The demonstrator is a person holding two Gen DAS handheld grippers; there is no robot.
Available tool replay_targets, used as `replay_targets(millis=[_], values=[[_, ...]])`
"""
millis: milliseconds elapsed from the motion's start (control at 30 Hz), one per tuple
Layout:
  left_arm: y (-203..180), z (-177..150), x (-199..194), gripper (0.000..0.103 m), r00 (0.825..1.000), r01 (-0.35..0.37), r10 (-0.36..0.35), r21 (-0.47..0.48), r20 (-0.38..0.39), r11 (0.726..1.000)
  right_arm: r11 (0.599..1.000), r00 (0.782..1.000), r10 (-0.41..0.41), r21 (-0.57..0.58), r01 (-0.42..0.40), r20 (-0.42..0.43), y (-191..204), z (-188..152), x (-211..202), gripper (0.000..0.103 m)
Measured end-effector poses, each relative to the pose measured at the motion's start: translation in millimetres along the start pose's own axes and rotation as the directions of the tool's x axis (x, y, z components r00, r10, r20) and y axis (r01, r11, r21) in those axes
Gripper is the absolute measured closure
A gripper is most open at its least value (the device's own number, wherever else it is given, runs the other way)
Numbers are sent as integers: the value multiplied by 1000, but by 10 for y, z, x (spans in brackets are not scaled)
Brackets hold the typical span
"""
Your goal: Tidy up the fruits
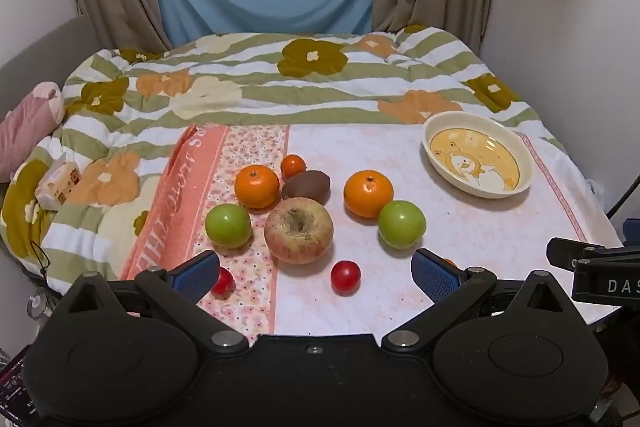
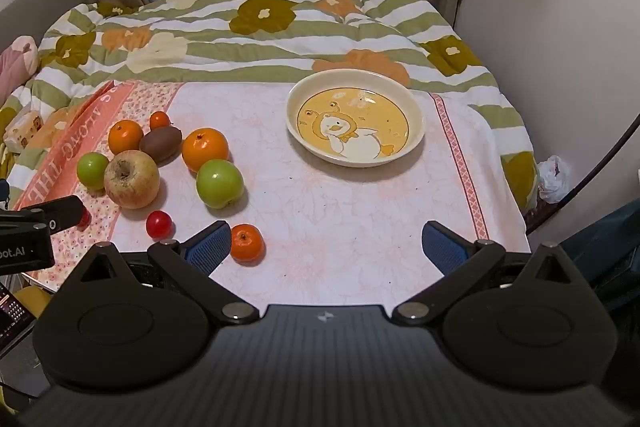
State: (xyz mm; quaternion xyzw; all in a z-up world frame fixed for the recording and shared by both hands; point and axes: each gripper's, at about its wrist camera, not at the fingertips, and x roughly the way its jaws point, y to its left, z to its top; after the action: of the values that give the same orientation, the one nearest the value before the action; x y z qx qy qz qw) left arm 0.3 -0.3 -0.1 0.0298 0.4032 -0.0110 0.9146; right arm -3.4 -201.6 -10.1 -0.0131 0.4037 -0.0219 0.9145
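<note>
Hovering with both grippers spread wide and empty: left gripper facing the fruit cluster, apple lying just ahead between its fingers; right gripper facing bare cloth, plate beyond (nothing in it yet), small orange sitting just beside its left fingertip. Judging left nearer the pile.

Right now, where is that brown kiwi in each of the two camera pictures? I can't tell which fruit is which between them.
Left wrist view: the kiwi lies mid-picture, behind the big apple, between two oranges.
Right wrist view: the kiwi sits at the left, again just behind the big apple.
Shared landmark: the duck bowl, empty, to the right of the fruit in both.
</note>
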Motion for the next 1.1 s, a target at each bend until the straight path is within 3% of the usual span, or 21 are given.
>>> replay_targets(millis=[133, 167, 233, 1100], values=[[-12, 31, 48, 0, 1000, -12, 12, 17, 0, 1000, 1000, 1000, -1, -1, 1, 4, -1, -10, -8, 0], [-28, -12, -29, 0, 999, -20, 19, 16, 47, 1000, 1000, 1000, 0, -1, 0, 6, 0, -12, -13, 0], [-9, -42, -70, 0, 997, -15, 14, 8, 69, 1000, 1000, 1000, 0, -2, 0, 7, 3, -17, -17, 0], [-2, 2, -124, 0, 998, -26, 26, 2, 64, 1000, 1000, 1000, 17, 7, -17, 20, -27, -14, -20, 0]])
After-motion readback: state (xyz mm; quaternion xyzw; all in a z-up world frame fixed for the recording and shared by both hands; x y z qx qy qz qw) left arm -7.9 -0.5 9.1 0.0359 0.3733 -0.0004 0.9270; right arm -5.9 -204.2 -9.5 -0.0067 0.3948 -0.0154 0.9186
